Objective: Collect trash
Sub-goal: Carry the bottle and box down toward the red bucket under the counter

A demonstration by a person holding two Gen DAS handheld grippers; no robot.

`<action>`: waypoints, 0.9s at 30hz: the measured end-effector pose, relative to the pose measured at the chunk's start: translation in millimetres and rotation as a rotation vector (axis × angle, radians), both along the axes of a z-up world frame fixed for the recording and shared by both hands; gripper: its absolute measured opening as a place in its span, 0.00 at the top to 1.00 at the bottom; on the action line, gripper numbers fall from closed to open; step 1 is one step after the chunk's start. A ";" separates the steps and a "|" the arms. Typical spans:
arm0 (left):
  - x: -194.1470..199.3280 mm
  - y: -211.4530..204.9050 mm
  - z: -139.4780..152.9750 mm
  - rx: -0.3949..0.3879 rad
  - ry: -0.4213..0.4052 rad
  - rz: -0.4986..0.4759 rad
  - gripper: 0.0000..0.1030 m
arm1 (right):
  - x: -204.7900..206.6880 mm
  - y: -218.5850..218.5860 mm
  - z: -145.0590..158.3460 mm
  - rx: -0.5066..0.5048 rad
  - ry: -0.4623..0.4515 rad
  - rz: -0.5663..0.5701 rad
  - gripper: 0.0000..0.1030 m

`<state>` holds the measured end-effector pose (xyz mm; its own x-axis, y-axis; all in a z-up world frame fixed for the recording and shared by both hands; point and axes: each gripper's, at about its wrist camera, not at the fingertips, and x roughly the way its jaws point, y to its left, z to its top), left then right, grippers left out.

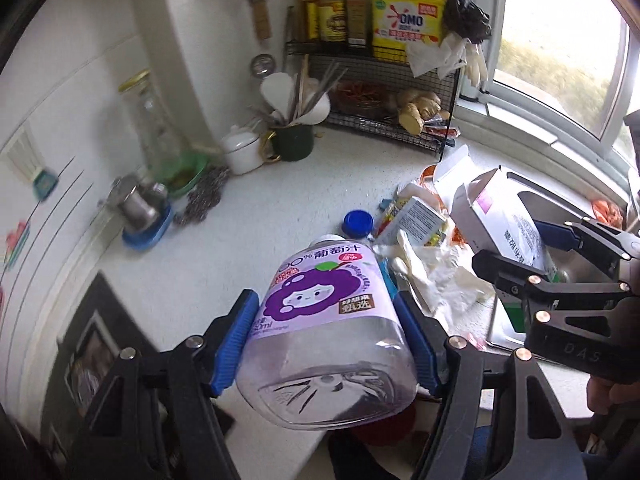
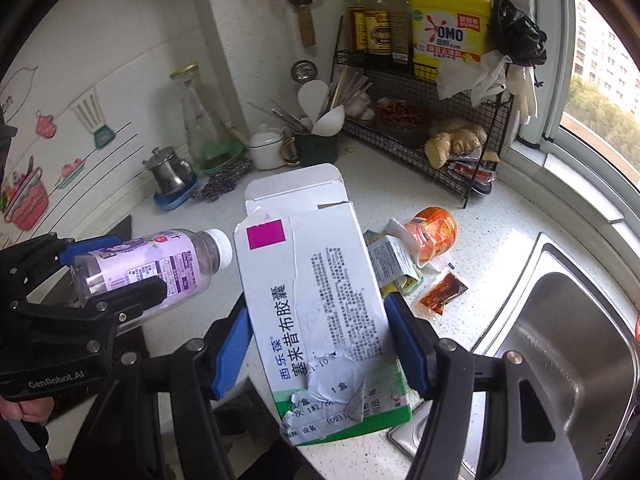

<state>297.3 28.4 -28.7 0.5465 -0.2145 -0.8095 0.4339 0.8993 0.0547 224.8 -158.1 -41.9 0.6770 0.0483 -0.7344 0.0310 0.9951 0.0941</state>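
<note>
Left gripper (image 1: 328,344): my fingers (image 1: 236,336) are clamped on the sides of an empty grape juice bottle (image 1: 320,320), white cap pointing away from me, held clear above the counter (image 1: 248,232). Right gripper (image 2: 320,344): fingers (image 2: 404,344) clamped on the edges of a torn white medicine box (image 2: 316,304), top flap open, also lifted off the counter. On the counter beside the sink (image 2: 560,344): a crumpled orange wrapper (image 2: 434,232), a small carton (image 2: 390,260), a sauce sachet (image 2: 442,292), a blue cap (image 1: 358,222), a white glove (image 1: 436,276). Wire rack (image 2: 420,120) stands in the corner.
</note>
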 end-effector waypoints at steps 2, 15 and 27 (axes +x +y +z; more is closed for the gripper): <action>-26.7 2.6 0.1 -0.016 0.006 0.047 0.34 | -15.9 2.8 -1.1 -0.005 0.000 0.048 0.39; -160.3 7.9 -33.2 -0.056 0.084 0.240 0.34 | -106.0 20.4 -21.4 0.001 0.053 0.276 0.39; -208.0 40.0 -91.8 -0.038 0.219 0.295 0.34 | -139.7 47.1 -77.4 0.033 0.168 0.340 0.39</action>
<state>89.2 68.4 -120.5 0.4044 -0.1059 -0.9084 0.1534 0.9871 -0.0468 85.2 -111.0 -119.3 0.4889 0.2746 -0.8280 -0.2826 0.9478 0.1475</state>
